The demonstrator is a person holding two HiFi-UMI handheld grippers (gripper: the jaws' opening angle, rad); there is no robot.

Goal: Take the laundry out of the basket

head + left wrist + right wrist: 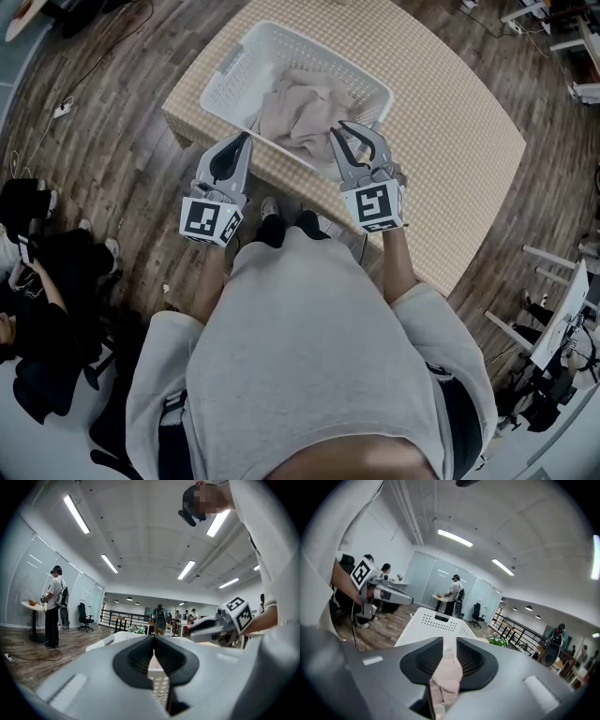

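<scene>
Beige laundry (300,112), soft and light, lies heaped toward 5 o'clock in the white basket (246,47) on the checked table (450,122). My right fingers (476,660) pinch a fold of it. My left fingers (136,658) are pressed together, empty. It should drape limply, so I judge a bunched fold the best hold.

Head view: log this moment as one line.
left gripper: shut, empty | right gripper: shut on laundry | laundry: in basket | basket: on table

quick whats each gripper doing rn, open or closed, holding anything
Left gripper: closed, nothing between its jaws.
Right gripper: closed on a pink cloth.
</scene>
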